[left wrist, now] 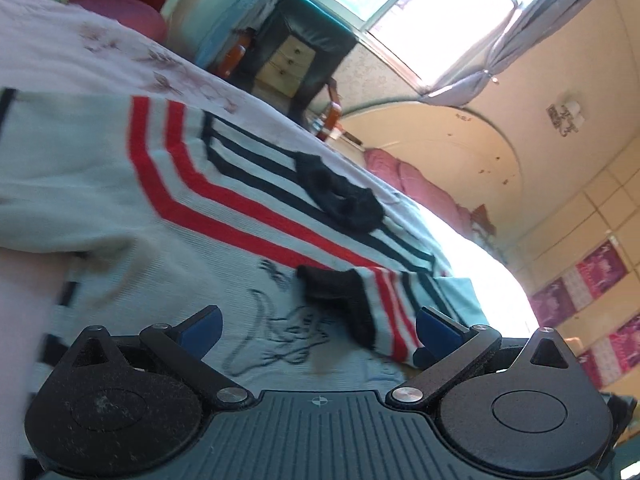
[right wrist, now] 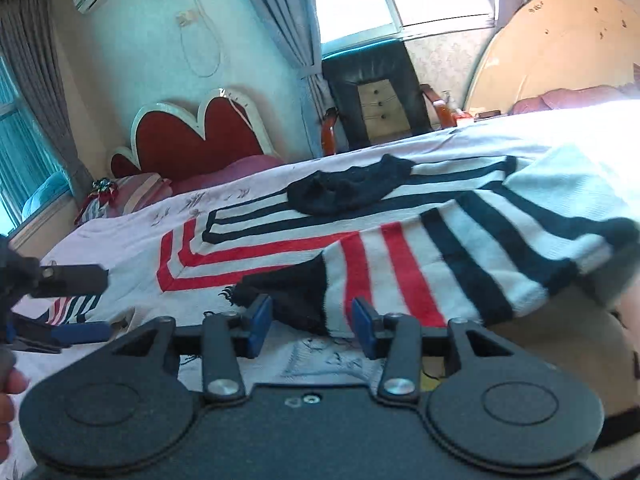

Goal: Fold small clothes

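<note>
A white knit sweater (left wrist: 120,184) with red and navy chevron stripes and a black collar (left wrist: 340,196) lies spread on the bed. One sleeve with a black cuff (left wrist: 340,292) is folded across the chest. My left gripper (left wrist: 318,326) is open just above the chest print. In the right wrist view the sweater (right wrist: 280,236) lies ahead, and the folded sleeve (right wrist: 440,264) ends in its black cuff (right wrist: 296,292). My right gripper (right wrist: 312,330) is open, its blue pads either side of the cuff edge. The left gripper (right wrist: 80,304) shows at the left, open.
The bed has a pale floral sheet (left wrist: 120,52) and a red heart-shaped headboard (right wrist: 192,136). A black chair (right wrist: 376,96) with a small drawer unit stands past the far edge under a bright window. Pink pillows (left wrist: 420,184) lie at the bedside.
</note>
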